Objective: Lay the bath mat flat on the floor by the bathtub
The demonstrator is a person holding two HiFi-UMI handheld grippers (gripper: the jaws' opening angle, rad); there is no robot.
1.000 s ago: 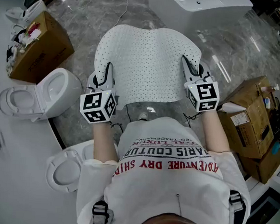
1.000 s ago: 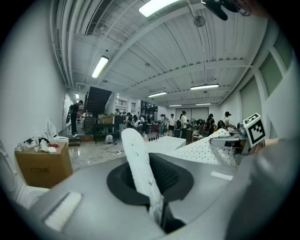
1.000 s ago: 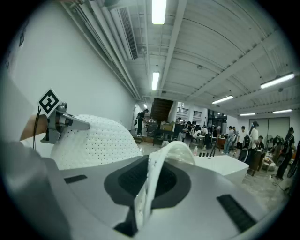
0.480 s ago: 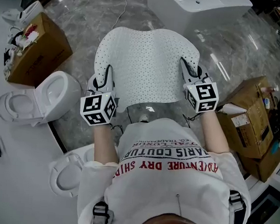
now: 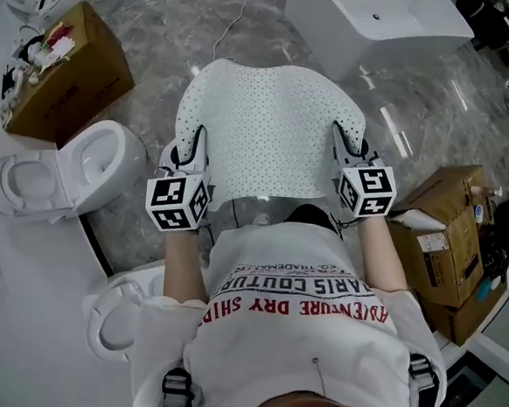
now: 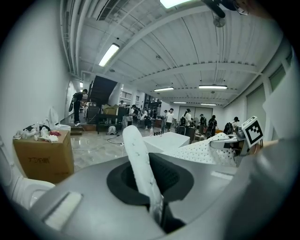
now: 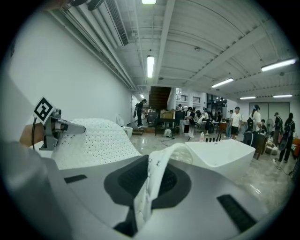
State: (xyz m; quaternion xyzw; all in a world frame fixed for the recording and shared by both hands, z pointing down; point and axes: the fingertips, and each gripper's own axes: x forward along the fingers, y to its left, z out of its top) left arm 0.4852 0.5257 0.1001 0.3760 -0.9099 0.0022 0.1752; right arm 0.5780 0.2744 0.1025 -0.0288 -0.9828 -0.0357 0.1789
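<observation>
Closest to me is my white shirt (image 5: 301, 334) with red lettering, and both forearms reach out from it. My left gripper (image 5: 194, 143) has its jaws pressed together on the left side edge of the bath mat (image 5: 265, 124). In the left gripper view the mat's white edge rises out of the closed jaws as a thin curved strip dotted with small holes. My right gripper (image 5: 342, 140) pinches the opposite side edge the same way, and in the right gripper view the edge folds over as it leaves the jaws. The marker cubes sit at the near ends of both grippers, just in front of my waist.

The bath mat is stretched between the two grippers, held up in front of me above the grey marble floor (image 5: 154, 32), not lying on it. It is white, covered all over with rows of small dark dots, and has rounded corners. Its near edge dips in a shallow curve between the grippers, the middle bulges up into a soft hump, and the far edge runs wavy.

To my left, near the mat, stands a white toilet (image 5: 73, 171) with its lid up, and a second toilet (image 5: 118, 315) is beside my left elbow. Farther left sits a cardboard box (image 5: 67, 74) with odds and ends on top, and a second cardboard box (image 5: 441, 235) is at my right. Beyond the mat's far edge stands the white bathtub (image 5: 378, 24), apart from the mat. Far off across the hall, people (image 7: 234, 123) stand in a group
</observation>
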